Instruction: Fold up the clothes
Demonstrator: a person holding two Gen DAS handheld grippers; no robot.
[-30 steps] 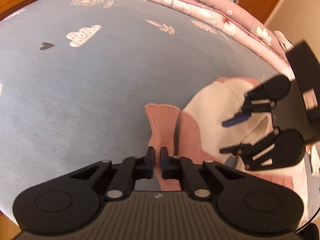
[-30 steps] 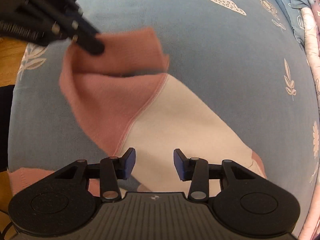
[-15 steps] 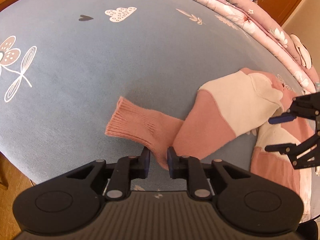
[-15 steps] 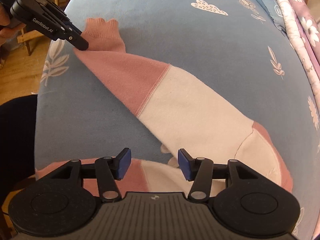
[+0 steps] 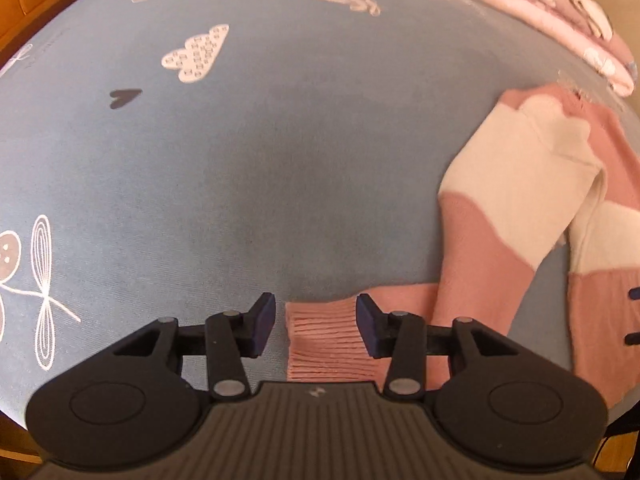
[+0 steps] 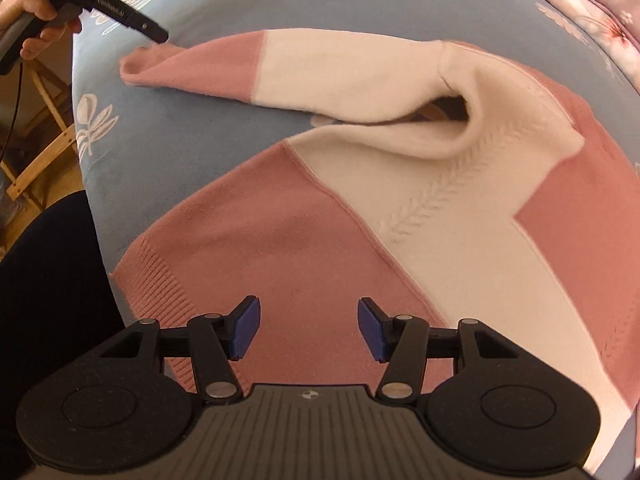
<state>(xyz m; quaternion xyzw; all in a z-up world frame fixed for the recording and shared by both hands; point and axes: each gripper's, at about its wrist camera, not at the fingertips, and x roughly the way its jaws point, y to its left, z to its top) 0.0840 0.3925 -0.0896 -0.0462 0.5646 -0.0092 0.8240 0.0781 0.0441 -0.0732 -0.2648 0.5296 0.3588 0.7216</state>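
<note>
With the left claw [image 5: 316,320] opening off the sweater [image 6: 360,208] cuff [image 5: 326,336] near the bed's [image 5: 280,140] edge and the right claw [image 6: 308,326] apart, smooth the sleeve flat before folding

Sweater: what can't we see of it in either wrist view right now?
- Left wrist: sweater body cut off by the right edge; cuff end hidden behind the left gripper, whose jaws are opening.
- Right wrist: hem under the right gripper; far sleeve and neckline out of frame; inside of fold shadowed.
</note>
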